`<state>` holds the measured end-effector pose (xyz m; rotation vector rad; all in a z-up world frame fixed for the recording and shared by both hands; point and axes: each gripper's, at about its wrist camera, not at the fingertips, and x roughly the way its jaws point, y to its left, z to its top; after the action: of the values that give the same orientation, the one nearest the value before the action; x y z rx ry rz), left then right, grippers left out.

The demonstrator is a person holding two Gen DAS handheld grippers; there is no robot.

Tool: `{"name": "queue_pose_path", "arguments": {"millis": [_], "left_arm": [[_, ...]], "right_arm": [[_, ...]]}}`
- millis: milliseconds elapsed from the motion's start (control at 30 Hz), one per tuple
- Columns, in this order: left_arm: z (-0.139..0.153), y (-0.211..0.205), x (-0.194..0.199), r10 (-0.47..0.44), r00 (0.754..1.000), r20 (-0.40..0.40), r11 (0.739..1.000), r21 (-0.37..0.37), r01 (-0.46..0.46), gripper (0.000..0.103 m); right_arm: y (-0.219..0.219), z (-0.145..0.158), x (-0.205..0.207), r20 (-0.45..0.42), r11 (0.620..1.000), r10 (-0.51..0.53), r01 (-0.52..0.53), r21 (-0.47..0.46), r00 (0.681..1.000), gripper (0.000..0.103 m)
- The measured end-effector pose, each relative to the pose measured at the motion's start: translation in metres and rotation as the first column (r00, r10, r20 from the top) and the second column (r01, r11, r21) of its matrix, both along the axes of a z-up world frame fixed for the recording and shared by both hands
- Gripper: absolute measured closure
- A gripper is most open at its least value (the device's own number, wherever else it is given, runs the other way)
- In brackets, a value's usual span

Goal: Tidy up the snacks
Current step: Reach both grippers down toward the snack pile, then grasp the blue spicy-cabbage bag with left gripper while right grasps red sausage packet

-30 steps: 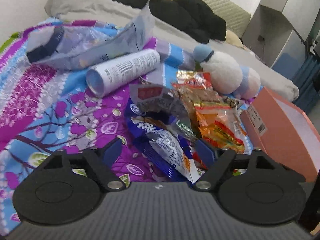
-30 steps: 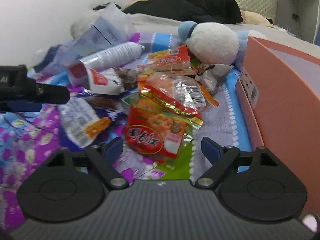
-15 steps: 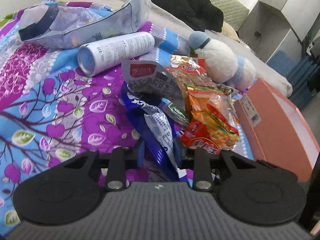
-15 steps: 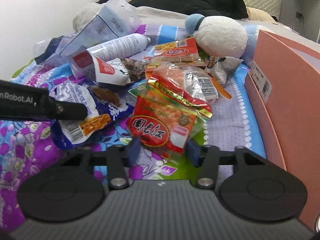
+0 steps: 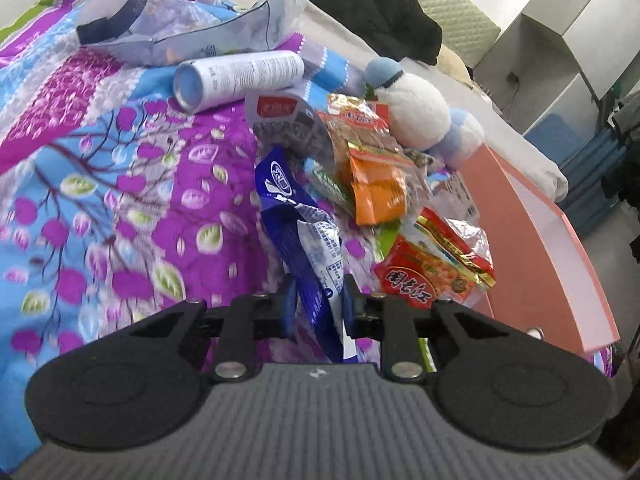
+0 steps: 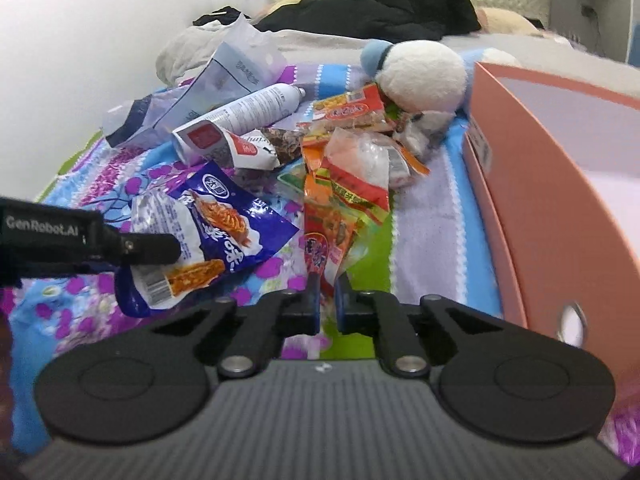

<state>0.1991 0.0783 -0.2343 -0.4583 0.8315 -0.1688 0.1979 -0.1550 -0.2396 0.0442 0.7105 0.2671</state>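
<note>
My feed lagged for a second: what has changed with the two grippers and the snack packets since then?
Both grippers went from open to shut. The left gripper closed on the blue foil snack packet and raised it; the right gripper clamped the red-orange peanut packet, lifting it. The pink cardboard box, white spray can and plush toy stayed put.

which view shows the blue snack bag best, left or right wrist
The right wrist view. There the blue snack bag faces the camera, printed front fully visible, with the left tongs gripping its edge. In the left wrist view the bag appears edge-on and crumpled, between the left tongs, so its front is mostly hidden.
</note>
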Motion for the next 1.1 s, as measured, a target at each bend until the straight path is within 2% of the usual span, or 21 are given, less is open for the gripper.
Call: {"name": "queue_pose_path", "arguments": {"millis": [267,433,467,500,567,600,633,667,733,867,1000,1100], "left_arm": [[0.007,-0.018,-0.046,0.016,0.999,-0.042,1.000,-0.019,-0.017,0.076],[0.004,-0.026,-0.062,-0.017,0.993,-0.117,1.000,0.020,0.020,0.073],[0.004,-0.027,-0.064,-0.029,0.992,-0.125,0.999,0.040,0.034,0.064],[0.005,-0.027,-0.065,-0.042,0.990,-0.137,0.997,0.060,0.050,0.049],[0.006,-0.025,-0.069,-0.061,0.987,-0.148,0.994,0.084,0.074,0.030],[0.008,-0.023,-0.072,-0.060,0.987,-0.147,0.992,0.099,0.075,0.024],[0.009,-0.021,-0.074,-0.059,0.987,-0.147,0.990,0.115,0.077,0.023],[0.011,-0.019,-0.076,-0.060,0.987,-0.148,0.987,0.136,0.080,0.021],[0.015,-0.015,-0.079,-0.062,0.989,-0.137,0.981,0.174,0.086,0.019],[0.018,-0.014,-0.075,-0.124,0.985,-0.123,0.962,0.227,0.149,0.015],[0.015,-0.025,-0.064,-0.189,0.976,-0.111,0.928,0.306,0.215,0.015],[0.010,-0.032,-0.052,-0.231,0.967,-0.111,0.903,0.346,0.256,0.015]], "right_arm": [[-0.022,0.007,-0.046,-0.057,0.999,-0.038,0.039,0.033,0.998,0.093],[-0.035,0.006,-0.068,-0.095,0.996,-0.067,0.073,0.055,0.993,0.090],[-0.036,0.005,-0.071,-0.093,0.996,-0.060,0.066,0.060,0.994,0.090],[-0.036,0.004,-0.075,-0.089,0.997,-0.054,0.059,0.056,0.995,0.090],[-0.035,0.002,-0.079,-0.091,0.998,-0.050,0.053,0.024,0.995,0.089],[-0.036,0.000,-0.082,-0.093,0.999,-0.050,0.052,0.015,0.994,0.087],[-0.037,-0.001,-0.084,-0.099,0.999,-0.050,0.051,0.010,0.994,0.066],[-0.038,-0.002,-0.086,-0.105,0.999,-0.050,0.052,0.008,0.993,0.036],[-0.041,-0.001,-0.094,-0.091,0.998,-0.066,0.067,0.006,0.994,0.018],[-0.041,0.001,-0.104,-0.035,0.998,-0.052,0.050,-0.048,0.998,0.019],[-0.030,-0.001,-0.103,0.023,0.987,-0.014,0.017,-0.162,1.000,0.019],[-0.022,-0.006,-0.097,0.035,0.979,0.025,-0.017,-0.202,0.999,0.019]]}}
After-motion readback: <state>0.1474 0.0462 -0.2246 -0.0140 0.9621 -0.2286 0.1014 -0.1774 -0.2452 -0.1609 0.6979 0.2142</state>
